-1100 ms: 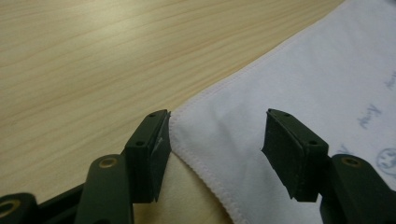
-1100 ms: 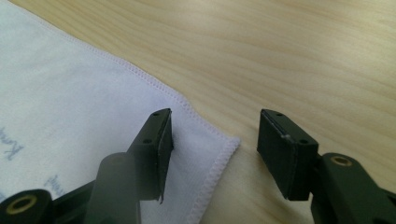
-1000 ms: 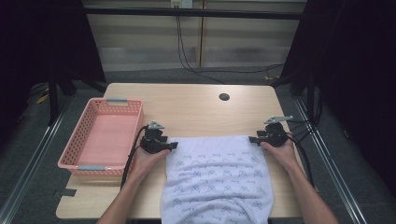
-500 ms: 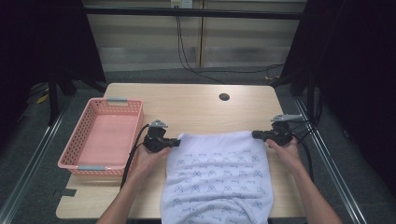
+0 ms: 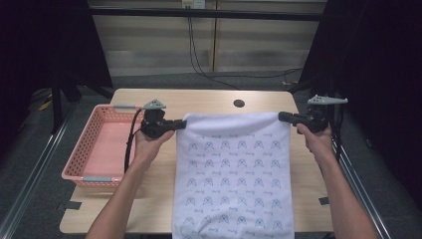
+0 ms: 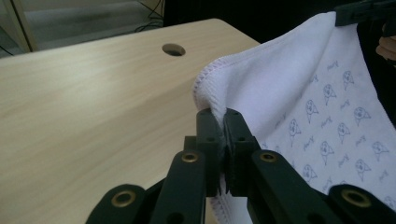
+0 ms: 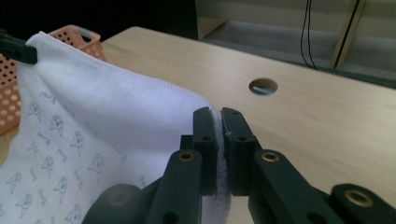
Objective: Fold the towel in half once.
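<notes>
Both claws have just snapped shut on the far corners of the white towel (image 5: 234, 169) and lifted them off the worktop (image 5: 209, 102). The left claw (image 5: 180, 124) pinches one corner, the right claw (image 5: 284, 117) the other. The towel now hangs stretched between them, its near end trailing over the worktop's edge. It looks ready to fold.

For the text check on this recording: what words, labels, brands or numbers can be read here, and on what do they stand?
None can be read.
White towel with a repeated blue-grey print: small face-like figures with tiny marks beside them, too small and blurred to read as words.
Pink plastic mesh basket: no lettering seen.
Light wooden table with a round hole: no lettering seen.
</notes>
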The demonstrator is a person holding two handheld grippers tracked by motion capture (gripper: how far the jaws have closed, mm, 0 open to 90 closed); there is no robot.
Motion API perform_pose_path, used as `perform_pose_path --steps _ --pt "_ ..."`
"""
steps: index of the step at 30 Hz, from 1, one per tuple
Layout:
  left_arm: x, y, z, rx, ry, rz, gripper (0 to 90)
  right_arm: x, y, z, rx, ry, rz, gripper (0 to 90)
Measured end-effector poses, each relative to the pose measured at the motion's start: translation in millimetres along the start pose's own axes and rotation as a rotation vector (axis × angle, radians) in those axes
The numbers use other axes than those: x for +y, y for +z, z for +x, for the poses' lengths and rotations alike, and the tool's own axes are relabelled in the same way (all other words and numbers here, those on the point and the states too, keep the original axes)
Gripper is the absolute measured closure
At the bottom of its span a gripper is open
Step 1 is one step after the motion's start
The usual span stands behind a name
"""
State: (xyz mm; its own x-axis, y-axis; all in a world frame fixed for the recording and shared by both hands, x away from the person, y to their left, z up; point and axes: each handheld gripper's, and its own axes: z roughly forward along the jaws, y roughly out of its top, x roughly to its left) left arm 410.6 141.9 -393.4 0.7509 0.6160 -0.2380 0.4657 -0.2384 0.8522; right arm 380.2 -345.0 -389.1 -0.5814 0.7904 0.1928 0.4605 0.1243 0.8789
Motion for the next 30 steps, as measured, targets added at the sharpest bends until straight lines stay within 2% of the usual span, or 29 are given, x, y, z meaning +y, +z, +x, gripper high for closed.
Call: perform_pose_path --steps 3,7,9,11,14,19,21,24,25,27,30 --pt "16.5 -1.6 7.6 0.014 0.011 -0.020 86.9 18.9 3.4 -1.7 0.003 -0.005 -0.020 85.5" --pt "36.4 -5.6 17.2 0.029 -0.001 -0.065 86.9 40.4 6.8 -4.6 0.016 0.000 -0.058 85.5" --pt "44.3 -7.4 19.7 0.032 0.004 -0.086 86.9 49.7 7.9 -6.6 0.008 0.002 -0.068 85.6" --pt "50.9 -8.1 19.5 0.038 0.011 -0.106 86.9 61.4 7.4 -8.2 0.008 -0.008 -0.077 85.6" --pt "60.8 -6.9 21.3 0.034 -0.003 -0.131 87.0 82.1 5.3 -12.1 -0.007 -0.023 -0.085 85.6" --pt "82.7 -15.7 15.3 0.035 0.026 -0.167 87.0 109.8 -3.9 -11.7 -0.020 -0.029 -0.130 85.8" --pt "79.1 -18.0 10.0 0.029 0.045 -0.157 87.0 110.6 -8.6 -7.5 -0.007 -0.038 -0.141 85.9" --pt "60.2 -17.6 1.4 0.024 0.059 -0.119 86.9 100.4 -15.2 -1.0 0.029 -0.063 -0.112 85.9" --pt "52.9 -18.7 -2.0 0.026 0.069 -0.110 86.9 93.1 -18.1 1.7 0.039 -0.068 -0.102 85.9" --pt "39.1 -24.6 -6.5 -0.011 0.031 -0.137 86.9 79.5 -23.9 6.8 0.052 -0.076 -0.083 85.9" --pt "24.6 -36.1 -20.0 -0.026 0.054 -0.124 86.9 60.3 -34.1 15.5 0.061 -0.085 -0.054 85.8"
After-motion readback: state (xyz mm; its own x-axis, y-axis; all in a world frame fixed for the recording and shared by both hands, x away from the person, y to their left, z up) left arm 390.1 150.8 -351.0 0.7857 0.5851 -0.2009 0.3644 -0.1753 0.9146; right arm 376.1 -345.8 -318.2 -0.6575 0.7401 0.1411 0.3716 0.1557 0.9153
